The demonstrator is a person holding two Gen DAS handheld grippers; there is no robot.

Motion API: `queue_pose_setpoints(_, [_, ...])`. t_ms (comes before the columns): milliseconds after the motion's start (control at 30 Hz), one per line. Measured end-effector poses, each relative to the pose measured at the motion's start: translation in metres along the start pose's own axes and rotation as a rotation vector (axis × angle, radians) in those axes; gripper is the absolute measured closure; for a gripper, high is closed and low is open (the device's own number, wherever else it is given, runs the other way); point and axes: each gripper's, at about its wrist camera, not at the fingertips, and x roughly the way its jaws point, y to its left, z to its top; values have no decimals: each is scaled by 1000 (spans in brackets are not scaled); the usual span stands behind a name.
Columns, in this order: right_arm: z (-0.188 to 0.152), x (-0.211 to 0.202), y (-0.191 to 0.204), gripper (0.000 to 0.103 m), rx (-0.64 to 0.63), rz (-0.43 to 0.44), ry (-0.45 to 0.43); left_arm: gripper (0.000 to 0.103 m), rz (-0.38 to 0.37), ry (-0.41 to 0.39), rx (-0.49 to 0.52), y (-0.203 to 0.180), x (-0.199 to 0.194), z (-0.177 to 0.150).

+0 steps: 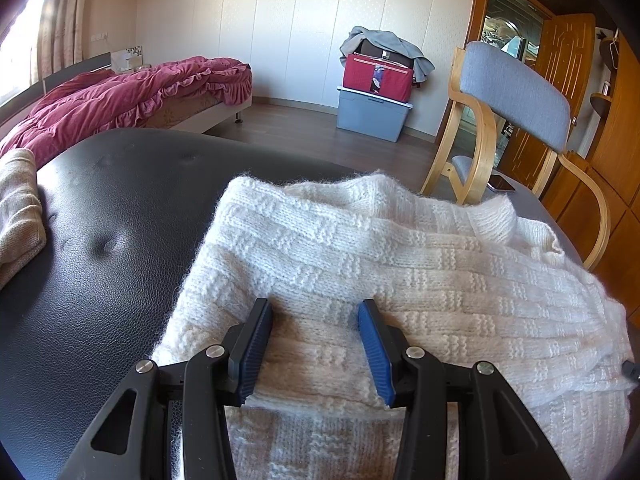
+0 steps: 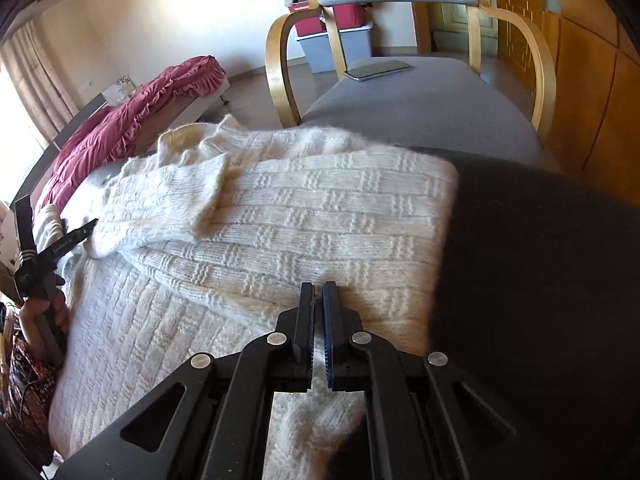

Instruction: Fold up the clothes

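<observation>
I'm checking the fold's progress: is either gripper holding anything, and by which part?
The right gripper is shut on the white knit sweater, pinching its near folded edge. The left gripper stands open over the sweater, holding nothing.

a cream-white knit sweater (image 1: pixel 400 248) with a basket-weave relief — fuzzy, thick, partly folded over itself. lying flat across black padded leather, ribbed cuff of one sleeve turned up on top, near edge pinched into a raised ridge.
</observation>
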Motion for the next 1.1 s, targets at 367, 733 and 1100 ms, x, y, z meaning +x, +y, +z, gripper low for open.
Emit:
queue_pose_setpoints(367, [41,26,-10,97,28,-180,-168,57,25,-2,16,-3,1,-1])
queue_pose_setpoints(733, [34,25,-35,97,146,-228,-173,57,26,-2,17,-3,0,-2])
queue_pose_setpoints(1100, [21,23,98,66,-237,10,-201,57,31,-3,20,-3,0,-2])
